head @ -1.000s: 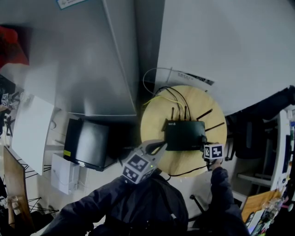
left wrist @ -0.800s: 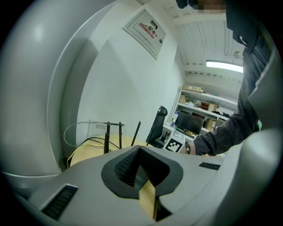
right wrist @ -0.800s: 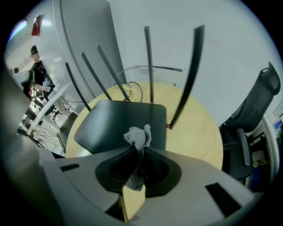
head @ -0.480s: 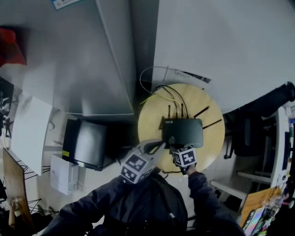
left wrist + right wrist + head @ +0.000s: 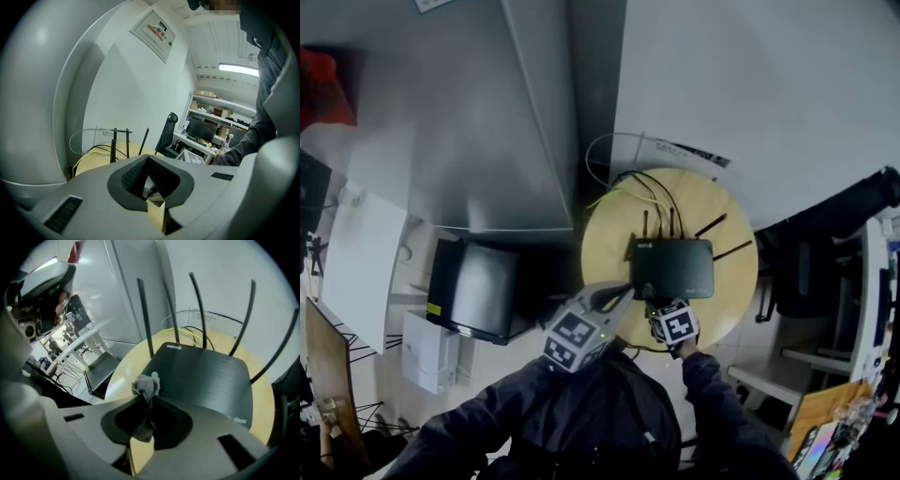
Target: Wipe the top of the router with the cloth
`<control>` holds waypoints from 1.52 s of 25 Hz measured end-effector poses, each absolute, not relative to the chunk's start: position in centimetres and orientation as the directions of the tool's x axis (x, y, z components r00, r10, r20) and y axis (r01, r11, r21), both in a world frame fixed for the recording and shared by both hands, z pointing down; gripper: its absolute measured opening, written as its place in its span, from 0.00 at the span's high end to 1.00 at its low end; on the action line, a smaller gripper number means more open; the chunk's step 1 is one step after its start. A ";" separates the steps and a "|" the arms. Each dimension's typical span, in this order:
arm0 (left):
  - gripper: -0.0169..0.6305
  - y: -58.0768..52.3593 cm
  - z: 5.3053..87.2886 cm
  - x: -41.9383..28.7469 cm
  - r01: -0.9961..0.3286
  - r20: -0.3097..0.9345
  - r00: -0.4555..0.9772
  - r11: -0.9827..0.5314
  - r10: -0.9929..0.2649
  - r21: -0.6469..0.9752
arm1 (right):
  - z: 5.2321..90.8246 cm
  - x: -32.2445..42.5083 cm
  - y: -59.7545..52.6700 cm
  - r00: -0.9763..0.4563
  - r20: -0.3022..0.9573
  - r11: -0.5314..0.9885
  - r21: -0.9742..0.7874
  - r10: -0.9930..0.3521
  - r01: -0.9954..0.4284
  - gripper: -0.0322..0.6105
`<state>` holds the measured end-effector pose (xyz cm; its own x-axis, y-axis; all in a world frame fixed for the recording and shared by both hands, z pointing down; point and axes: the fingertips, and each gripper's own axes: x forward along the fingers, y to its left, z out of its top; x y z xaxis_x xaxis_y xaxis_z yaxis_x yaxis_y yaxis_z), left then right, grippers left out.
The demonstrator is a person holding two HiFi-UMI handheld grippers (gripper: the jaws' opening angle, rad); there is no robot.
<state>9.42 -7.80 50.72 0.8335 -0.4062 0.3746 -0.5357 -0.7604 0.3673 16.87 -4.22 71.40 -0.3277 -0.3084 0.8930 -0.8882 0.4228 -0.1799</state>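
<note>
The black router (image 5: 672, 267) with several upright antennas lies flat on a round wooden table (image 5: 609, 239). In the right gripper view its dark top (image 5: 206, 376) fills the middle. My right gripper (image 5: 147, 397) is shut on a small crumpled grey cloth (image 5: 146, 385), which sticks out past the jaws at the router's near left edge. In the head view the right gripper (image 5: 652, 302) sits at the router's front left. My left gripper (image 5: 623, 293) hangs shut and holds nothing at the table's near left rim, just left of the right one.
Yellow and black cables (image 5: 630, 192) loop off the back of the table toward the white wall. A black monitor-like box (image 5: 478, 292) and a white box (image 5: 429, 352) sit on the floor at left. An office chair (image 5: 166, 133) and cluttered desks (image 5: 206, 133) stand at right.
The right gripper with the cloth has travelled left along the router's front, from its right front corner to its left front. The left gripper has stayed put.
</note>
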 end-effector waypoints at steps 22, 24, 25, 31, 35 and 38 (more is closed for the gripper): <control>0.97 -6.9 50.7 11.6 -0.491 0.396 0.850 -0.798 -0.349 0.350 | 71.3 33.6 -2.5 -0.148 0.861 0.086 -0.122 -0.487 -0.989 0.84; 0.97 -6.8 50.7 11.8 -0.487 0.397 0.851 -0.801 -0.345 0.348 | 71.0 34.4 -2.2 -0.130 0.847 0.033 -0.132 -0.516 -0.991 0.84; 0.97 -6.7 50.7 11.9 -0.484 0.397 0.852 -0.803 -0.341 0.347 | 71.0 35.2 -1.9 -0.103 0.846 -0.006 -0.124 -0.523 -0.992 0.84; 0.97 -6.4 50.6 12.3 -0.472 0.404 0.855 -0.813 -0.327 0.341 | 73.0 37.7 0.6 -0.012 0.902 -0.097 -0.060 -0.431 -0.994 0.84; 0.97 -6.3 50.5 12.0 -0.476 0.408 0.852 -0.813 -0.329 0.337 | 74.1 36.9 0.3 -0.036 0.915 -0.060 -0.065 -0.401 -0.996 0.84; 0.97 -6.3 50.5 11.6 -0.481 0.411 0.848 -0.810 -0.334 0.335 | 74.8 36.5 0.3 -0.051 0.921 -0.060 -0.080 -0.387 -0.995 0.84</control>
